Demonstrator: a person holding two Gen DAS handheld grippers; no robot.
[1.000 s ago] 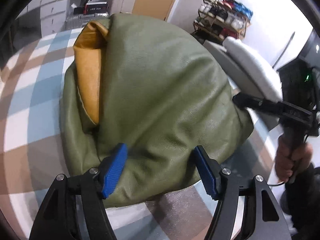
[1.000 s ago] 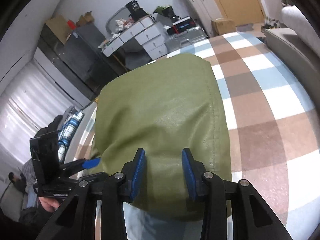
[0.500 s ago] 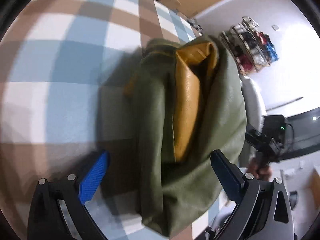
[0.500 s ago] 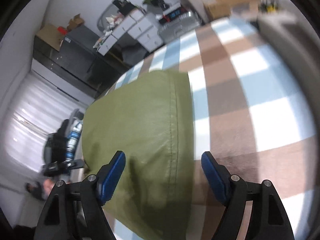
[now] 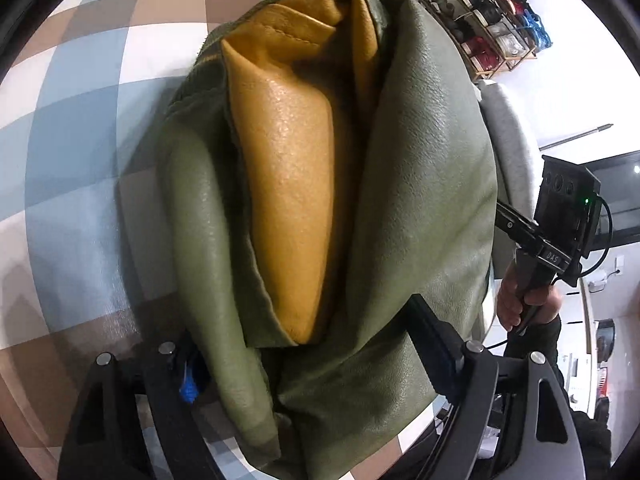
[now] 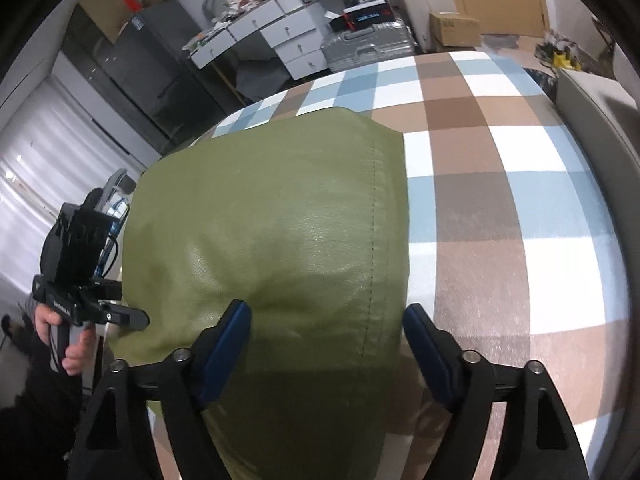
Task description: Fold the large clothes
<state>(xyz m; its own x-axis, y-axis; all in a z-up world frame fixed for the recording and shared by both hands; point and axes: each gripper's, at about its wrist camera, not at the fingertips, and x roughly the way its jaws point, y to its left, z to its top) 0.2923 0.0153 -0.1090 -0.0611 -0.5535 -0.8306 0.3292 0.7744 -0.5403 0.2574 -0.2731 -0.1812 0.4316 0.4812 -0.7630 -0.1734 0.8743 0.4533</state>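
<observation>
A folded olive-green leather jacket (image 5: 420, 184) with a mustard-yellow lining (image 5: 288, 168) lies on the checked cloth (image 5: 72, 128). My left gripper (image 5: 312, 364) is open, its jaws wide on either side of the jacket's near end, with the bundle lying between them. My right gripper (image 6: 326, 344) is open too, its jaws straddling the jacket's (image 6: 272, 232) near edge on the opposite side. Each gripper shows in the other's view, the right one (image 5: 516, 220) and the left one (image 6: 132, 316) both at the jacket's edge.
The checked blue, brown and white cloth (image 6: 500, 168) covers the surface. A grey cushion (image 5: 508, 136) and a shoe rack (image 5: 492, 16) stand beyond the jacket. White drawers (image 6: 280, 36) and a silver suitcase (image 6: 368, 44) stand behind the far edge.
Both grippers have opened wide from a narrower gap. The left gripper has swung round to the jacket's open end, and the yellow lining now fills its view.
</observation>
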